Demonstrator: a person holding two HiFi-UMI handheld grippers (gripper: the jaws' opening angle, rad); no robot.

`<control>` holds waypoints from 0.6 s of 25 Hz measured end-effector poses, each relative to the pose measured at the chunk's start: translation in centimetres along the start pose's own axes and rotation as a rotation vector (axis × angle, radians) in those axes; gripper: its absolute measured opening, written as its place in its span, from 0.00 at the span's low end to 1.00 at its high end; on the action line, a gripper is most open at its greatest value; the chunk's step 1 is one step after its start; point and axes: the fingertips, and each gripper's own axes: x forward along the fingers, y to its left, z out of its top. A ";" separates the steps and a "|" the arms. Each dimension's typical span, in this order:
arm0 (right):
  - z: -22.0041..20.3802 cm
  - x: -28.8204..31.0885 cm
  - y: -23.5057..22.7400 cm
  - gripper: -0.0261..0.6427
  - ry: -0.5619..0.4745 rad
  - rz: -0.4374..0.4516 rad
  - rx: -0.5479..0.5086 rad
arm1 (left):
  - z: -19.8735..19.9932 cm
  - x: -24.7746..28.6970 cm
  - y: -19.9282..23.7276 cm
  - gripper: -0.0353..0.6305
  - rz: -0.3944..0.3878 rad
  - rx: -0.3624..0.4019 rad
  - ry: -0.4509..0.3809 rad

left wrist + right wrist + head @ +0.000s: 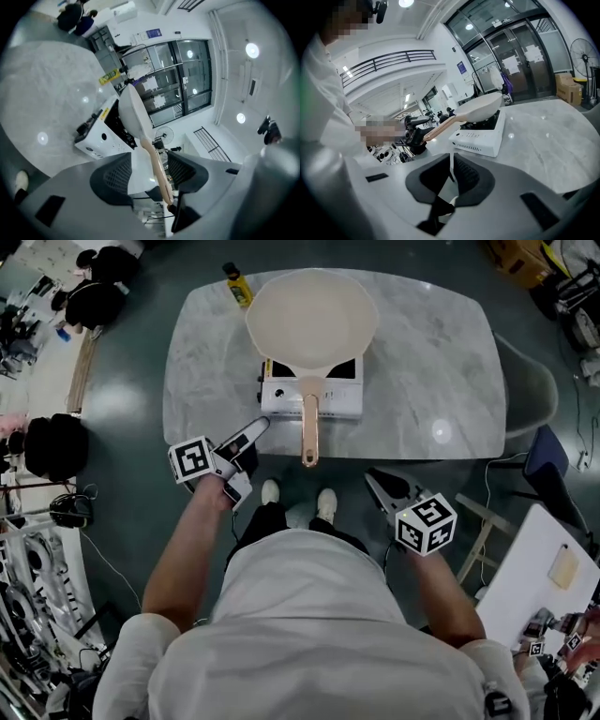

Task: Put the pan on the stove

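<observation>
Overhead; two low views, probably near stove (281, 399)

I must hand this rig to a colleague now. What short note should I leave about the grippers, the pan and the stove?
Left gripper: open, empty, by the stove's front left corner; the pan handle lies ahead of its jaws, not gripped.
Right gripper: shut, empty, short of the table edge.
Pan: sits on the stove, handle toward the person.
Done: pan placed.
Left: probably only to pull both grippers back.
</observation>
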 end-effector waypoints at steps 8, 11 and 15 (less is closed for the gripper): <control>0.9 0.9 0.6 0.05 -0.018 0.008 -0.029 | -1.2 -6.4 0.4 0.09 0.198 0.345 -0.034; 1.5 1.0 1.8 0.05 -0.029 -0.009 -0.061 | -2.7 -8.0 -0.7 0.09 0.202 0.472 0.034; 2.1 0.9 4.0 0.05 -0.043 -0.036 -0.090 | -4.9 -10.2 -2.6 0.08 0.191 0.642 0.122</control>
